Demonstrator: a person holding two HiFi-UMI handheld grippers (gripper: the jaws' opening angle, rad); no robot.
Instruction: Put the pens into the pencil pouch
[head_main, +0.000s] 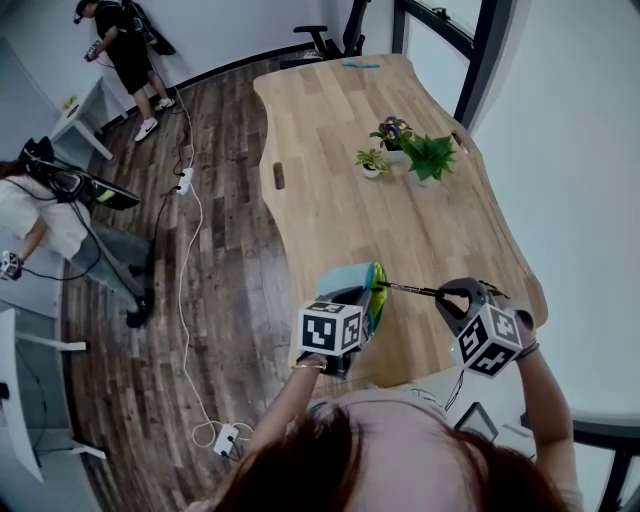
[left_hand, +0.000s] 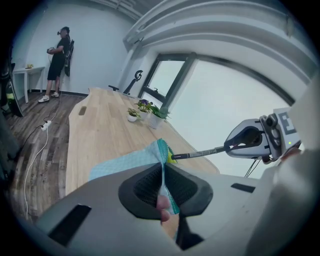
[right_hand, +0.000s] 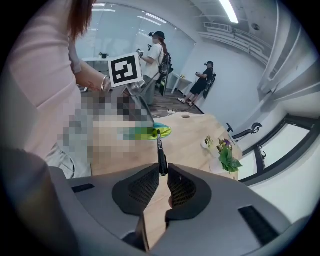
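Note:
My left gripper (head_main: 352, 300) is shut on the edge of a teal pencil pouch (head_main: 352, 280) and holds it up over the wooden table's (head_main: 340, 180) near end. The pouch's mouth shows a yellow-green lining (head_main: 378, 285). My right gripper (head_main: 452, 298) is shut on a black pen (head_main: 408, 290) whose tip reaches the pouch's mouth. In the left gripper view the pouch (left_hand: 132, 162) is pinched between the jaws of the left gripper (left_hand: 162, 189), with the pen (left_hand: 197, 153) coming in from the right. In the right gripper view the pen (right_hand: 160, 150) sticks out from the right gripper (right_hand: 162, 175) toward the pouch (right_hand: 156, 132).
Three small potted plants (head_main: 410, 152) stand mid-table toward the right. A blue item (head_main: 360, 65) lies at the table's far end, with an office chair (head_main: 325, 42) behind it. A white cable (head_main: 185, 250) runs over the floor on the left, where two people stand.

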